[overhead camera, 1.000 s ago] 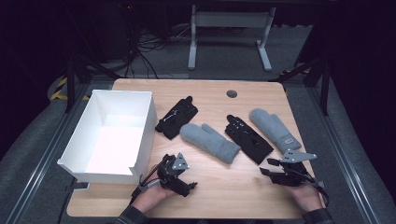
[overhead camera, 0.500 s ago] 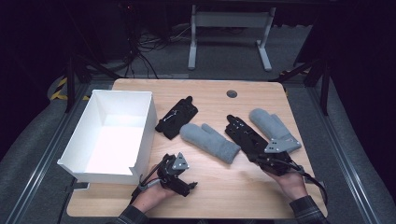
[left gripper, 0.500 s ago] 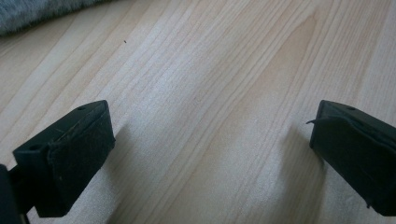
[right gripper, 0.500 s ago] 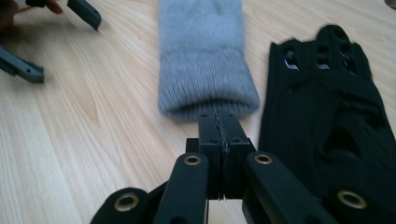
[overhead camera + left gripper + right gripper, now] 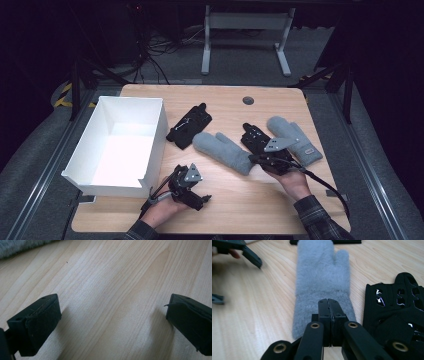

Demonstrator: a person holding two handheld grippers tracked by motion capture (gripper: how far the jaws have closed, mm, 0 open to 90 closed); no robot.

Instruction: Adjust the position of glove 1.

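Observation:
Two grey mittens and two black gloves lie on the wooden table (image 5: pixel 235 200). My right gripper (image 5: pixel 252 159) is at the cuff of the middle grey mitten (image 5: pixel 222 150). In the right gripper view its jaws are shut (image 5: pixel 329 312), pressed together with nothing between them, just over that mitten's (image 5: pixel 322 277) cuff. A black glove (image 5: pixel 256 137) (image 5: pixel 397 305) lies right beside it. My left gripper (image 5: pixel 200 197) rests near the table's front, and its jaws (image 5: pixel 112 312) stand wide open over bare wood.
A white open box (image 5: pixel 95 172) stands at the left of the table. Another black glove (image 5: pixel 189 125) lies next to it, and the second grey mitten (image 5: pixel 295 137) lies at the right. A round hole (image 5: pixel 248 100) sits near the far edge.
My right hand has moved left and away from the table's front right, ending at the middle mitten's cuff. The left hand has stayed where it was.

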